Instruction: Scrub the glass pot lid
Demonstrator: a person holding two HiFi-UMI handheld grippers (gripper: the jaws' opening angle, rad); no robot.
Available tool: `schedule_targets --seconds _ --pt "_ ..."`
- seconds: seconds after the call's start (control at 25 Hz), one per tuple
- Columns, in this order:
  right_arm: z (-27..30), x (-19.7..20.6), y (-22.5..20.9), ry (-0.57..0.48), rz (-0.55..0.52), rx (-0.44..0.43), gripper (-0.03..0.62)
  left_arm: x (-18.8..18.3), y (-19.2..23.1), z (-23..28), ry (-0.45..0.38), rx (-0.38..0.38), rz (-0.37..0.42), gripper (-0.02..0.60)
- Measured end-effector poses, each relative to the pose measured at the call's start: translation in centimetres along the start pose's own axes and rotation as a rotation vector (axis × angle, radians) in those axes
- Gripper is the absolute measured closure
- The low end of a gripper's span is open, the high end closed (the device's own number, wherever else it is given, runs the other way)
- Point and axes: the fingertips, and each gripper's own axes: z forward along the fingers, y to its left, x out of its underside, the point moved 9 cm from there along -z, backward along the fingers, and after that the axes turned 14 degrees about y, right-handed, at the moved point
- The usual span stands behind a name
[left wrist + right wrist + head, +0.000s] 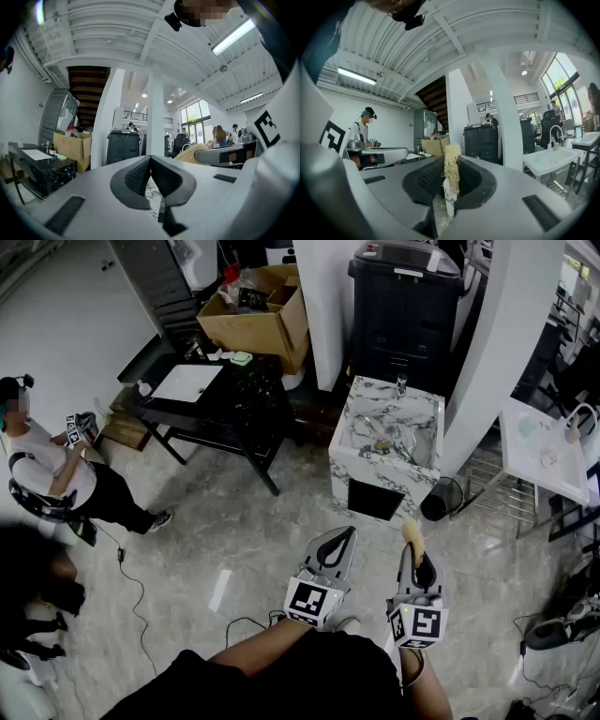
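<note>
A marble sink stand (361, 465) is a step ahead of me on the floor. In its basin lies what looks like the glass pot lid (384, 441) with a small knob. My left gripper (347, 534) is shut and empty, held above the floor short of the stand; its jaws meet in the left gripper view (150, 161). My right gripper (413, 557) is beside it, shut on a tan fibrous scrubber (412, 534). The scrubber (451, 173) sticks up between the jaws (451, 187) in the right gripper view. Both grippers are well clear of the lid.
A black table (246, 418) with a white tray stands to the left of the sink. Behind it is a cardboard box (258, 320). A black bin (408, 306) stands behind the sink, between white pillars. A white basin stand (544, 460) is at the right. A person (47, 474) stands at the left. Cables (131, 587) cross the floor.
</note>
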Motion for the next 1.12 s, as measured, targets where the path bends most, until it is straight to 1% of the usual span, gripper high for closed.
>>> schedule_targets --seconds 0.08,0.2,0.28,0.4,0.56,0.64,0.88,1.04,1.12 --pt "-0.1 -0.1 -0.2 -0.006 0.016 -0.006 0.523 -0.2 -0.1 0.1 0.004 -0.005 -0.008 0.566" --pt "-0.8 -0.2 -0.8 -0.047 0.044 -0.021 0.522 -0.1 -0.4 0.4 0.008 -0.009 -0.019 0.566" --pt "-1.3 -0.3 -1.2 -0.067 0.04 -0.032 0.522 0.0 -0.7 0.6 0.009 -0.013 -0.025 0.566" --pt "-1.8 -0.3 -1.7 -0.069 0.032 -0.04 0.522 -0.2 -1.1 0.7 0.003 -0.013 -0.032 0.566" --pt "-2.0 0.1 -2.6 -0.069 0.056 -0.039 0.522 -0.5 -1.9 1.1 0.006 -0.007 -0.001 0.566" --pt "-1.7 0.3 -2.9 -0.063 0.059 -0.032 0.522 -0.5 -1.8 1.5 0.01 0.001 -0.002 0.566" --pt "-0.4 0.3 -3.2 -0.045 0.056 -0.004 0.52 -0.3 0.2 4.2 0.012 0.036 -0.018 0.565" --pt "2.5 0.0 -3.5 -0.014 0.045 0.009 0.52 0.3 2.8 7.1 0.016 0.079 -0.042 0.565" --pt "4.6 -0.3 -3.8 0.009 0.038 0.014 0.52 0.4 4.5 8.7 0.018 0.088 -0.053 0.565"
